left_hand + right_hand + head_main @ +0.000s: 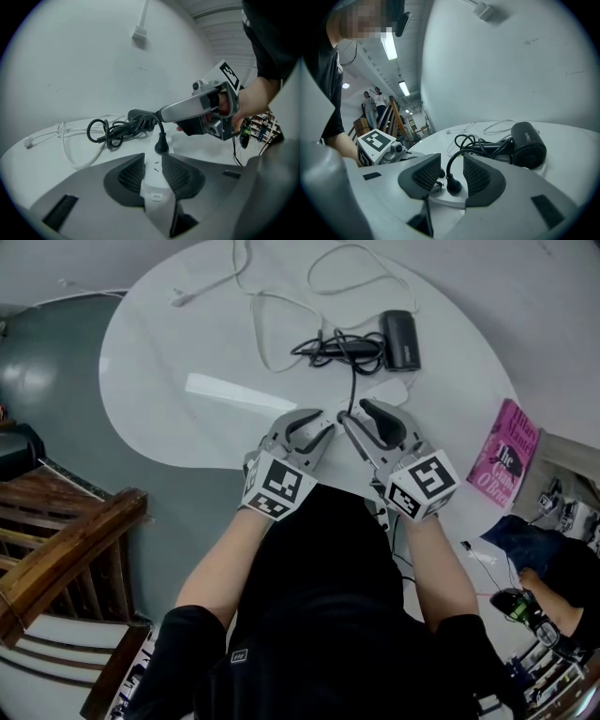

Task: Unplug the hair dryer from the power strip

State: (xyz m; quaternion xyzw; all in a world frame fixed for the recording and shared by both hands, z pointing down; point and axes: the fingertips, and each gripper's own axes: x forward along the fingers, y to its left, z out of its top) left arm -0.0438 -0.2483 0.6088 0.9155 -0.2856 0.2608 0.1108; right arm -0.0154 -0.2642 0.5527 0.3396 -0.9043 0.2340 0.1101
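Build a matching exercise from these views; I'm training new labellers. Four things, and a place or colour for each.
Things: A hair dryer; B plug; C power strip; D book.
Matches: 1 pink; 2 between the left gripper's jaws; 3 seated in strip, between the right gripper's jaws; 4 black, clear of both grippers.
Pairs: A-4, B-3, C-2, D-1.

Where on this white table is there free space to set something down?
The left half of the table is bare, from the white cables at the far edge to the near rim. A smaller patch lies free between the hair dryer and the pink book. The middle is crowded: coiled black cord, power strip, left claw and right claw.
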